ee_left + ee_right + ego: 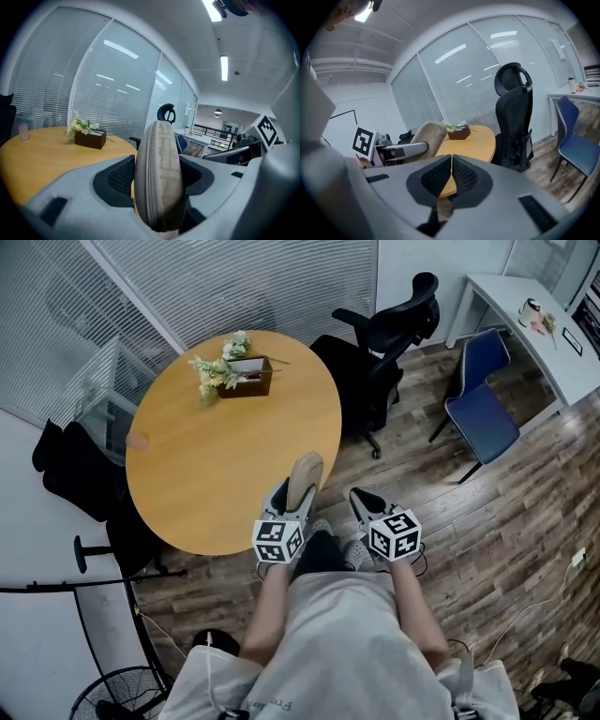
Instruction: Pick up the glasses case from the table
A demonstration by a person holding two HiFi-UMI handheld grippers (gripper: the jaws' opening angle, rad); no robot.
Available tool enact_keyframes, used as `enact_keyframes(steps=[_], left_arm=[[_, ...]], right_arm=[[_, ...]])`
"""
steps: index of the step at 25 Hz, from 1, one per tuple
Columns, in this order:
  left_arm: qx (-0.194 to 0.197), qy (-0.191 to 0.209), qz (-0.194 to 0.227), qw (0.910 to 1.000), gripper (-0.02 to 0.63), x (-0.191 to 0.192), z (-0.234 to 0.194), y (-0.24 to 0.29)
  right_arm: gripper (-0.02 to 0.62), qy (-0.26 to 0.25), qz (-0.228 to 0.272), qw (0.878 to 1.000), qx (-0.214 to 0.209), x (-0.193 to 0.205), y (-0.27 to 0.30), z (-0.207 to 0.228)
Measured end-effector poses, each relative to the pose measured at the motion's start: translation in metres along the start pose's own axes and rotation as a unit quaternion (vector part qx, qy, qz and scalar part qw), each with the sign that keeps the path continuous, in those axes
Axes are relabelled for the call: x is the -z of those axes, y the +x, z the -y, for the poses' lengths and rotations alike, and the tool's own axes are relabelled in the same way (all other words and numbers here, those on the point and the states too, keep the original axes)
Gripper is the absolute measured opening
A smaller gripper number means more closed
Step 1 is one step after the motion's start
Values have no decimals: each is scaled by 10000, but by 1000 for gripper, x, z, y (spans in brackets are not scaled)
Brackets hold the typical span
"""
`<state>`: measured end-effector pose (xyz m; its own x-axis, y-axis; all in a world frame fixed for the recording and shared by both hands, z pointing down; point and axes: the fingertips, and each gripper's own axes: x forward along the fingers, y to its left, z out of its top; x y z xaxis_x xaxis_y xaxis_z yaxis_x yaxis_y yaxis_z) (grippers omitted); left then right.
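Observation:
A beige fabric glasses case (304,478) (159,176) with a zip seam stands on edge between the jaws of my left gripper (292,491) (158,180), which is shut on it, just over the near edge of the round wooden table (216,456). From the right gripper view the case (425,136) shows at the left, held in the left gripper. My right gripper (367,504) (451,174) hangs over the floor beside the table, its pads (465,177) pressed together with nothing between them.
A dark box with white flowers (236,371) (89,135) (458,131) stands at the table's far side and a small pink cup (138,440) at its left. A black office chair (389,343) (514,117) and a blue chair (483,395) stand to the right.

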<state>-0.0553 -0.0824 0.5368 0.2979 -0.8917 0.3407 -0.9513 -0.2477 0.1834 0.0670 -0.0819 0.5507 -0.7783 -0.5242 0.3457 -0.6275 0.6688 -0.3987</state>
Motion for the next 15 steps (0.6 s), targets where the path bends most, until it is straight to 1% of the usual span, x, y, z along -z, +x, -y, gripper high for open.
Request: enact_keyframes(steps=[1, 2, 9, 15], left_arm=[[13, 5, 7, 10000, 258, -1, 0, 1], [25, 7, 15, 10000, 258, -1, -1, 1], [65, -49, 32, 10000, 258, 1, -2, 6], [-6, -109, 51, 9999, 258, 2, -8, 2]], right_arm=[[-2, 18, 17, 10000, -30, -1, 1, -1], [-3, 24, 27, 10000, -69, -1, 2, -2], [-3, -62, -37, 9998, -185, -1, 9, -7], [-3, -118, -54, 9997, -219, -3, 12, -8]])
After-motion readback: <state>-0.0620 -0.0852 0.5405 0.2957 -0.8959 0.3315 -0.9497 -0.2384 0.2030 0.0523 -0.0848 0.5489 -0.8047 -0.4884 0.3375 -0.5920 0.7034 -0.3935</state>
